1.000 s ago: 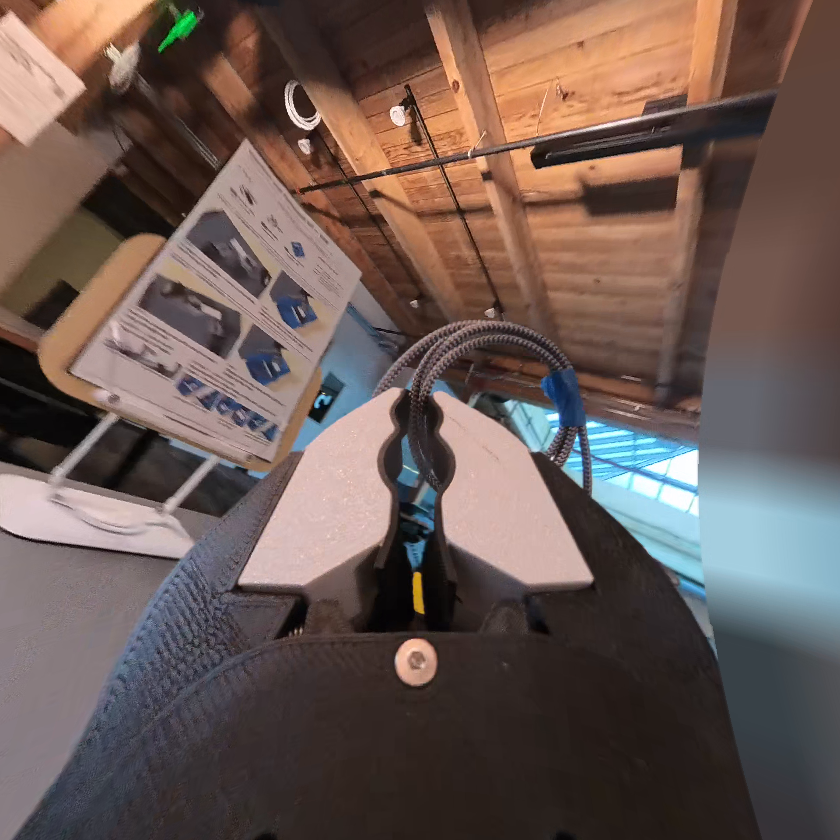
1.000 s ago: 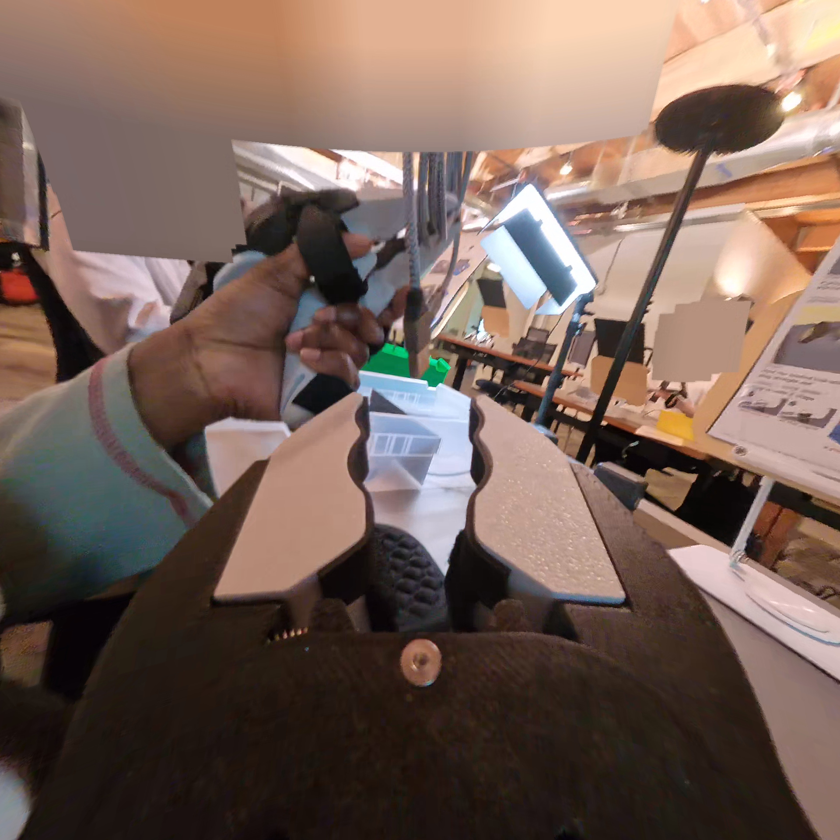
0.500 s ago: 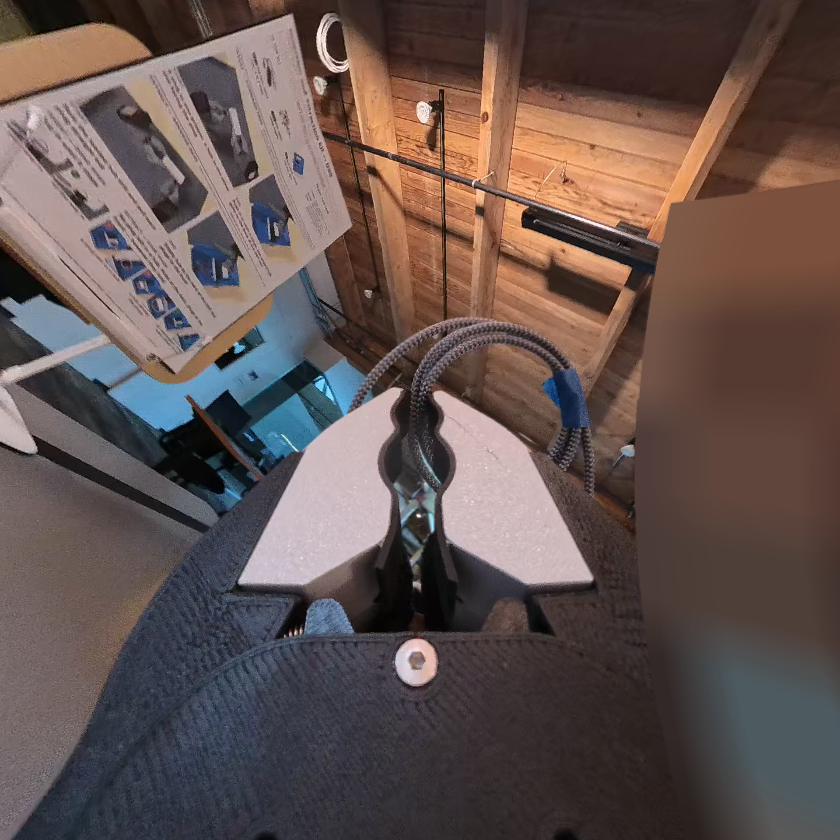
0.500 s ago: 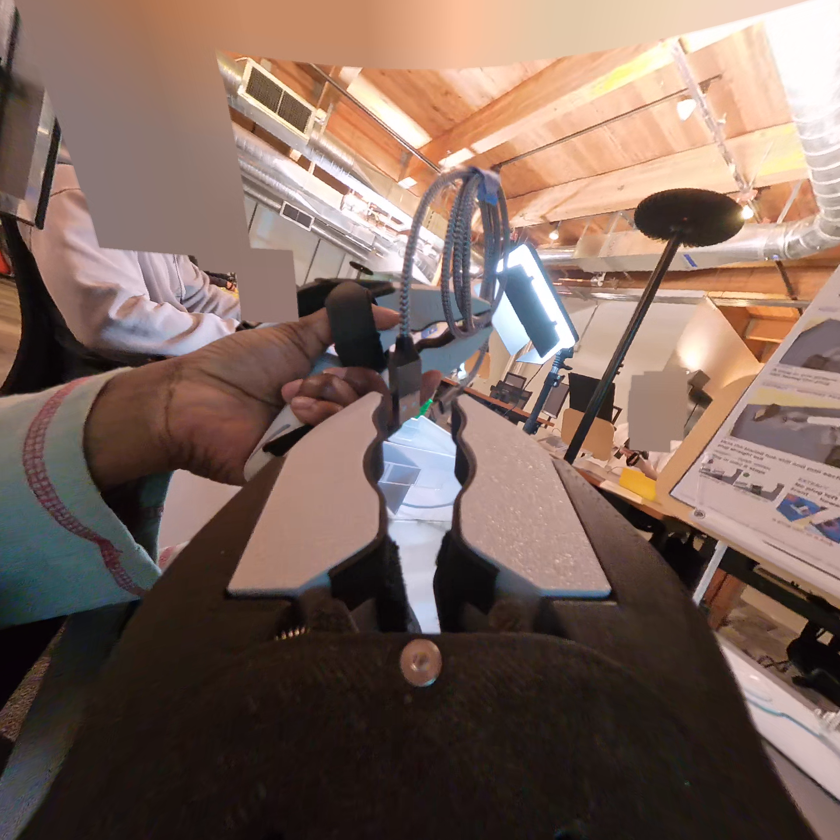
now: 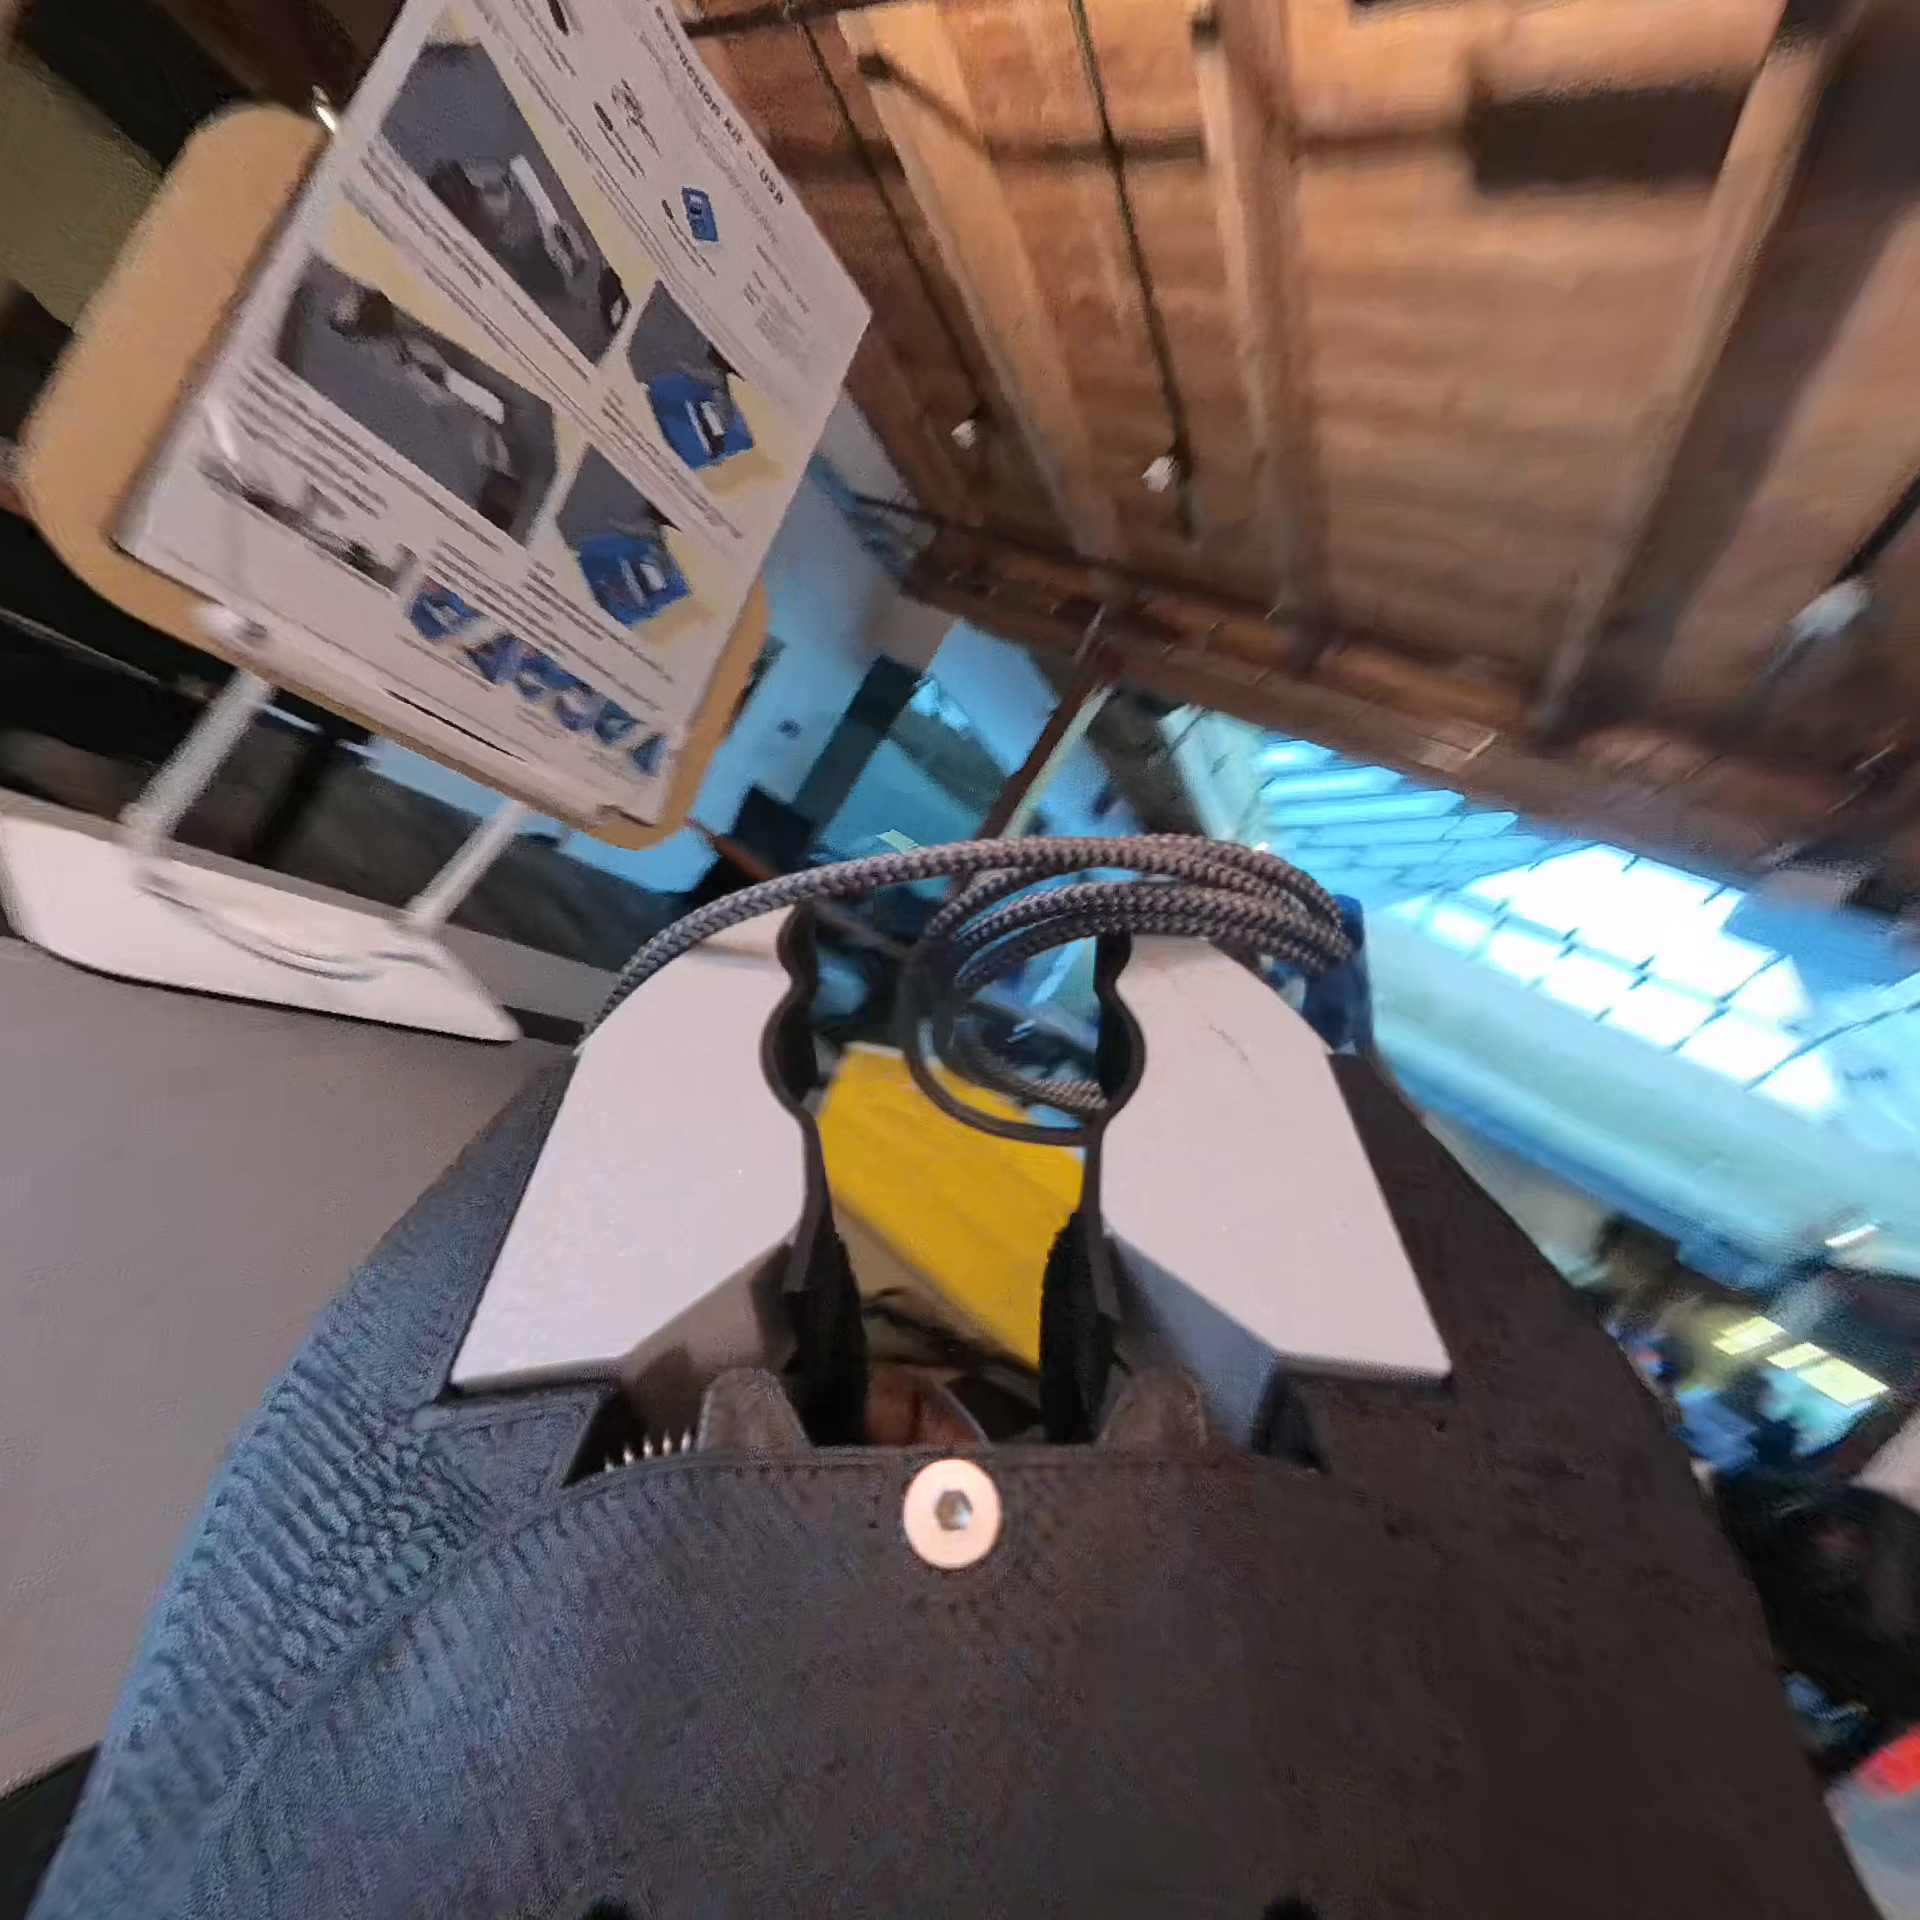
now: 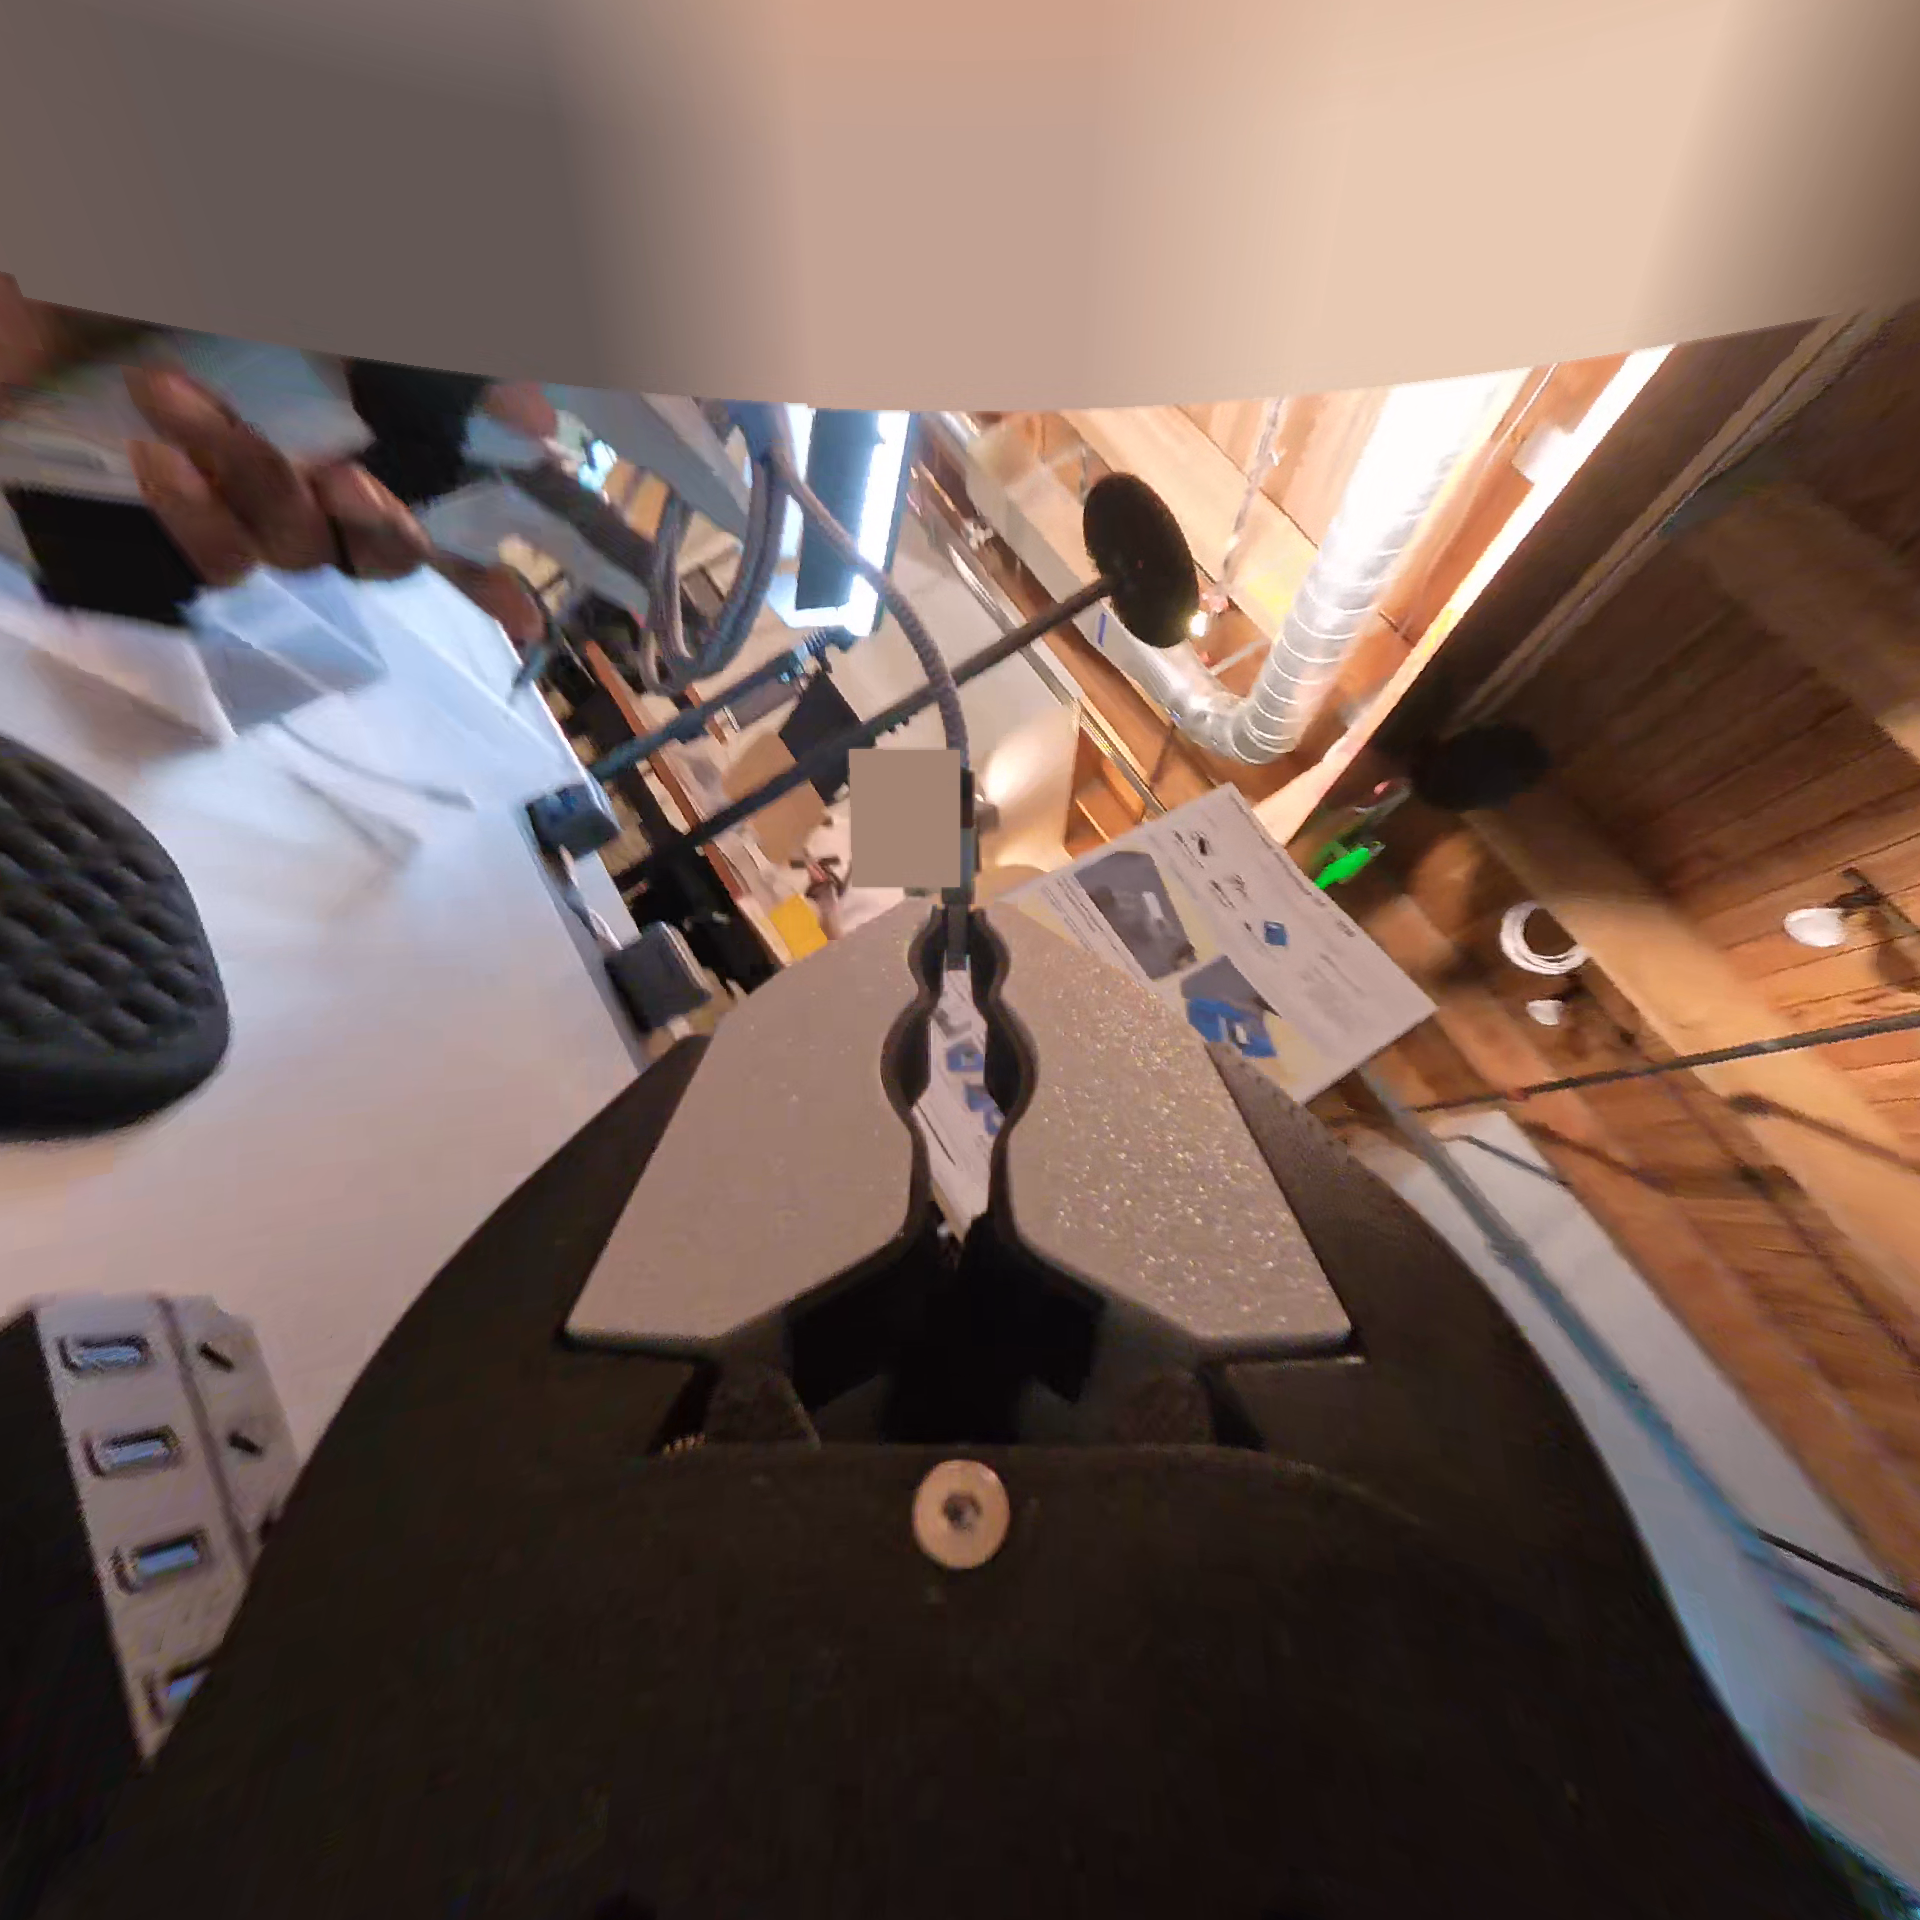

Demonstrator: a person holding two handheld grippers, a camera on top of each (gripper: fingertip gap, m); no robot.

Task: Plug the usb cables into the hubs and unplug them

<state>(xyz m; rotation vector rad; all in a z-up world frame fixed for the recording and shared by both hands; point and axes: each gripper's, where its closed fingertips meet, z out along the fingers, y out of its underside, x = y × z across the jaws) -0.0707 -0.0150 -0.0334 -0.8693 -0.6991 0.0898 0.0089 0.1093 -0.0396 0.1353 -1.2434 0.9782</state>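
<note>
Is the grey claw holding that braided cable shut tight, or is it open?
Open. In the left wrist view the left gripper has a wide gap between its fingers, and the braided cable lies looped across its tips, unpinched.

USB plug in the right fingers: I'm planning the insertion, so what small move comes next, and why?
Probably swing the right gripper down toward the USB hub. It pinches the plug at its fingertips, pointing up away from the hub's open ports, while the left gripper is open, the braided cable draped loosely across it.
</note>
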